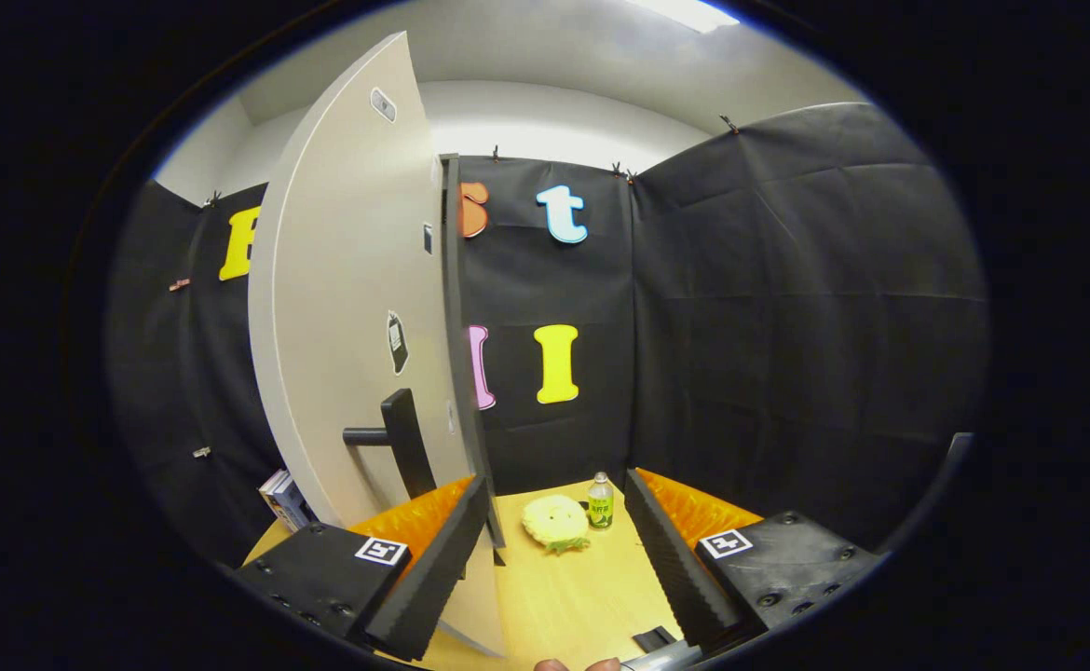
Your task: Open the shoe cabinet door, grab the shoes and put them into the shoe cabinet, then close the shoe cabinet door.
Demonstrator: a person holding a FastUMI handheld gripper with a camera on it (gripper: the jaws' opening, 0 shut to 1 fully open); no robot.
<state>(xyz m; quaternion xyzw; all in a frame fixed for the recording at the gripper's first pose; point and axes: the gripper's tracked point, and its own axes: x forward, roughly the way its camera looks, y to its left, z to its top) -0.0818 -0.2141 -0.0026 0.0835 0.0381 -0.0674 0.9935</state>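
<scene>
At the bench's [554, 596] near edge, the fingers [552, 559] stood apart and empty by the open door [349, 308]; shoes remained unstowed.

Hand-held gripper [554, 568] at the edge of the open cabinet door [349, 308]

The fingers stand wide apart and hold nothing; the left finger [433, 568] is at the lower edge of the pale door, which stands swung out and shows its thin dark edge. A black handle [401, 443] sticks out from the door low down, just above the left finger. Between the fingers lies the light wooden bench [564, 596]. Beyond them, on the bench, a yellow fluffy slipper [554, 522] lies just beside a small green bottle [600, 501], which stands upright. A stack of books [282, 499] is behind the door's lower left.
</scene>
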